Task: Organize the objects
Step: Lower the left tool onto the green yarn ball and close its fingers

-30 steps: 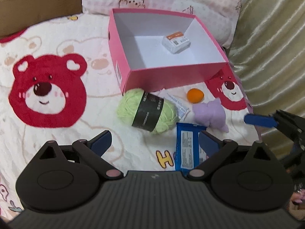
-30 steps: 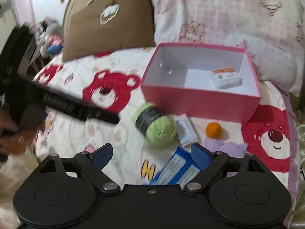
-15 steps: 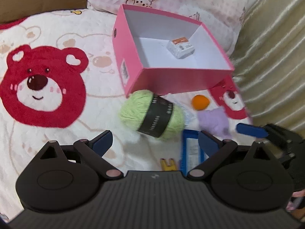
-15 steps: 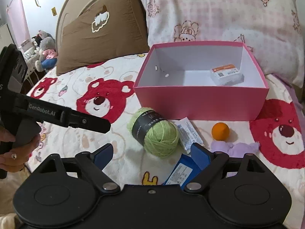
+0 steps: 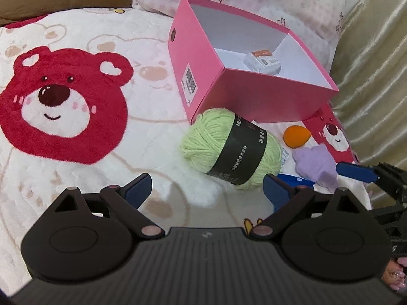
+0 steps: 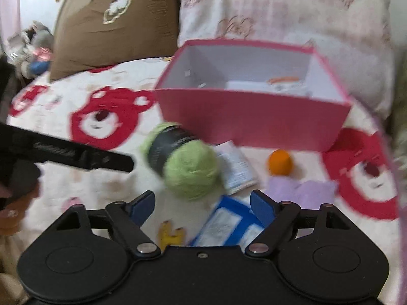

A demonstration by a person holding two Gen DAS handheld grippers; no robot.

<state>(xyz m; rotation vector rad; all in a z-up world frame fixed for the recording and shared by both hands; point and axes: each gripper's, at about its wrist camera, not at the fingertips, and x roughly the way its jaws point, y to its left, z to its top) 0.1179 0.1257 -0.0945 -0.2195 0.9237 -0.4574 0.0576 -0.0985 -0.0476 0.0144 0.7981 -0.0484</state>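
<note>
A pink box (image 5: pixel 254 96) stands open on the bear-print blanket with a small white packet (image 5: pixel 262 62) inside. In front of it lie a green yarn ball (image 5: pixel 229 150), an orange ball (image 5: pixel 296 136), a purple plush (image 5: pixel 315 162) and a blue packet (image 5: pixel 295 180). My left gripper (image 5: pixel 207 185) hangs open just short of the yarn, holding nothing. My right gripper (image 6: pixel 202 200) is open with its jaws closing. It hovers over the blue packet (image 6: pixel 229 223), near the yarn ball (image 6: pixel 188 167), with no pad touching anything. The right wrist view is blurred.
A white sachet (image 6: pixel 236 167) lies between the yarn and the orange ball (image 6: pixel 279 162). A brown pillow (image 6: pixel 114 25) and a pink-checked pillow (image 6: pixel 279 12) stand behind the box (image 6: pixel 249 119). A shiny beige cover (image 5: pixel 368 63) borders the right side. The left gripper's arm (image 6: pixel 76 152) reaches in from the left.
Both grippers have sunk toward the blanket and closer to the yarn and the blue packet. The right jaws have narrowed slightly. The objects have not moved.
</note>
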